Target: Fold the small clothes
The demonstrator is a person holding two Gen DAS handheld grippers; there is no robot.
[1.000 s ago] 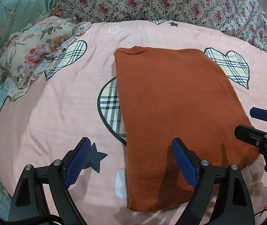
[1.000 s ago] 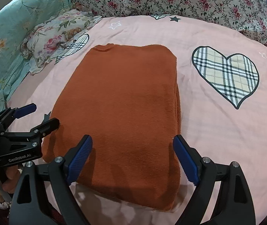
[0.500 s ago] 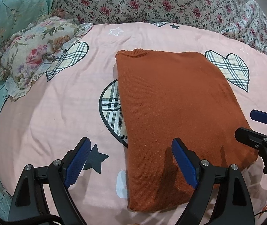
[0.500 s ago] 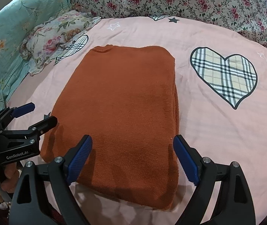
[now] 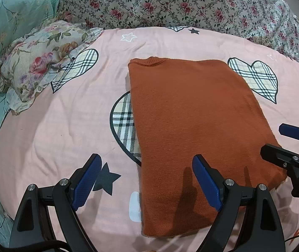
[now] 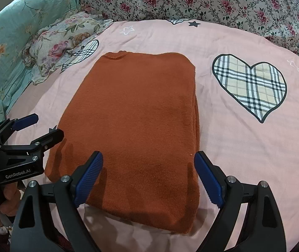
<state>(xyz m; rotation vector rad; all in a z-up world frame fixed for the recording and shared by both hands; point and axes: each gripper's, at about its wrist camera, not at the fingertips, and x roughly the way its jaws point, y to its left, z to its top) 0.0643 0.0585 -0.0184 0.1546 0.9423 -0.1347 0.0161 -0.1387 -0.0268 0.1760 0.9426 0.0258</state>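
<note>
I had the orange sweater point(image 5: 193, 126) folded into a rectangle in the middle of the pink sheet point(image 5: 54, 136), collar toward the far edge. My left gripper point(image 5: 147, 180) hung released over its near left edge, my right gripper point(image 6: 148, 178) spread wide over its near end, gripping nothing.

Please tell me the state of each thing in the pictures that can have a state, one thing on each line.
orange sweater: folded into a rectangle, lying flat on the sheet, not held.
left gripper: open, fingers empty, above the sweater's near left edge.
right gripper: open, fingers empty, above the sweater's near edge.
pink sheet: spread out, lightly wrinkled.
floral pillow: rumpled, beside the sweater, apart from it.
</note>
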